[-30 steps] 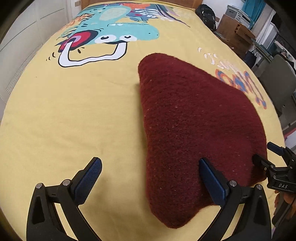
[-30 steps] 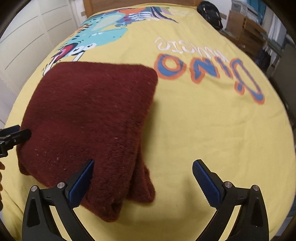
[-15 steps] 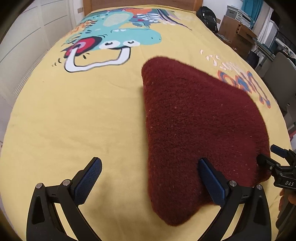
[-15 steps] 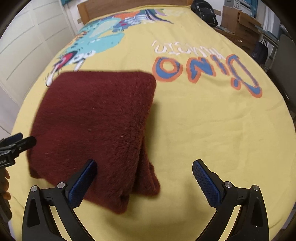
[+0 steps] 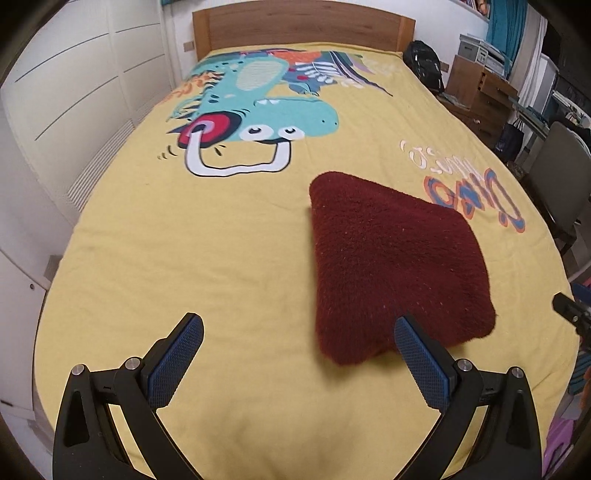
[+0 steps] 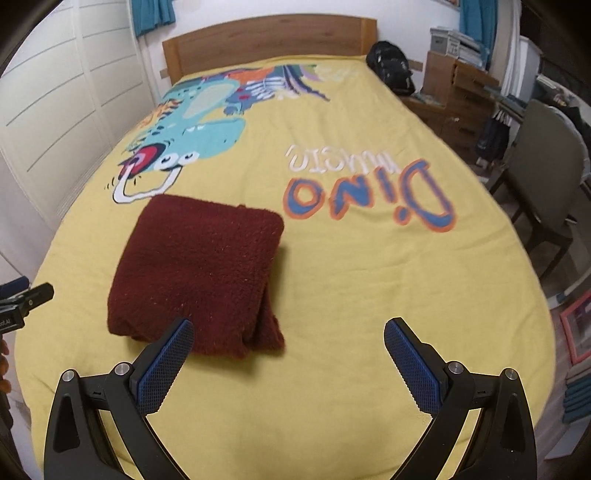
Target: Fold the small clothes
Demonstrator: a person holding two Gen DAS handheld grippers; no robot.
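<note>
Wardrobe doors (image 5: 74, 92) fill the upper left of the left wrist view, and beside them a yellow dinosaur bedspread (image 5: 221, 258) covers the bed up to a wooden headboard (image 5: 303, 26). Low in that frame the left gripper (image 5: 299, 332) hangs over bare bedspread with its jaws spread wide and nothing between them; the folded maroon fleece garment (image 5: 391, 266) lies to the right of its centre line, its near corner partly hidden behind the right-hand blue pad. In the right wrist view the same garment (image 6: 199, 269) sits left of centre as a compact, thick stack, its long axis running from the lower edge of the frame up toward the dinosaur print, with loose layered edges showing along its lower right side. The right gripper (image 6: 288, 339) is likewise spread and empty, its left pad overlapping the garment's near edge in the picture while its right pad is over plain bedspread. Judged from this, the garment lies between the two grippers, about equally near to both, and the fold looks finished or close to it.
</note>
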